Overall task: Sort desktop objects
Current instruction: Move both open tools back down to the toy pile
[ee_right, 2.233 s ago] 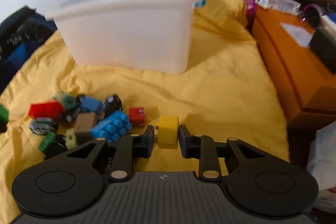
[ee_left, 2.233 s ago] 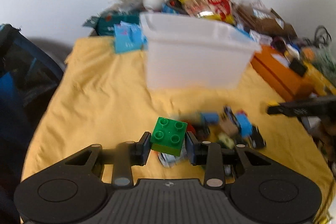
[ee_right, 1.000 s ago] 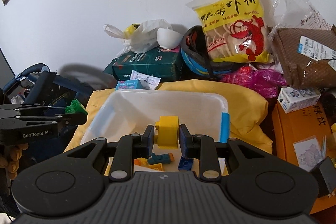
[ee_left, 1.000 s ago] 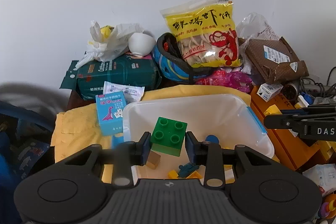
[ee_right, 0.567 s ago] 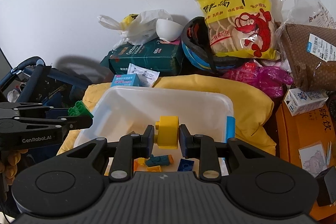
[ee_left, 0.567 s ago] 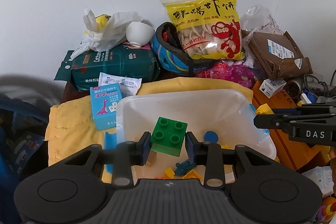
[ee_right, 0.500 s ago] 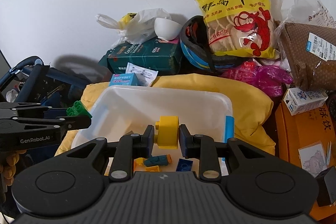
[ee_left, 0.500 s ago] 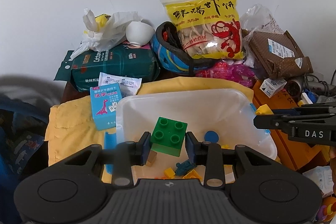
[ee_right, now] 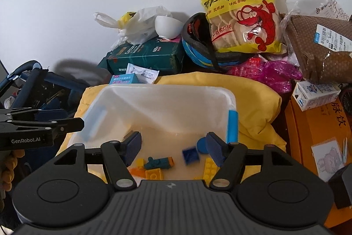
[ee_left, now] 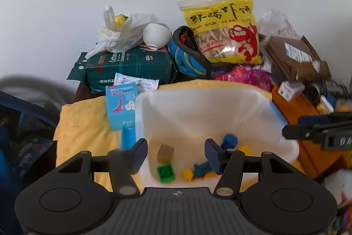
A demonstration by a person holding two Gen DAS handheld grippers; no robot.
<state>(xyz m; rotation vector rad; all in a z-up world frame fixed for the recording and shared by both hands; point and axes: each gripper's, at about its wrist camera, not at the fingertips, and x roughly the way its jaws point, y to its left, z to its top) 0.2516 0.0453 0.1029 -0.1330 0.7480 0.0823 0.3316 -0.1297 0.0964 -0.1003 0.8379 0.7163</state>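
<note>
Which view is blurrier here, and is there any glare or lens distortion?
Left wrist: motion-blurred, green brick and bin rim smeared; glare on snack bag. Right wrist: sharp, bag print legible. Both: fisheye bending, dark corner vignette.

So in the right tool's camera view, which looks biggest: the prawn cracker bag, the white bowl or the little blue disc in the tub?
1. Prawn cracker bag, clearly largest.
2. White bowl.
3. Blue disc, nearly bowl-sized only because it sits nearer the camera.
</note>
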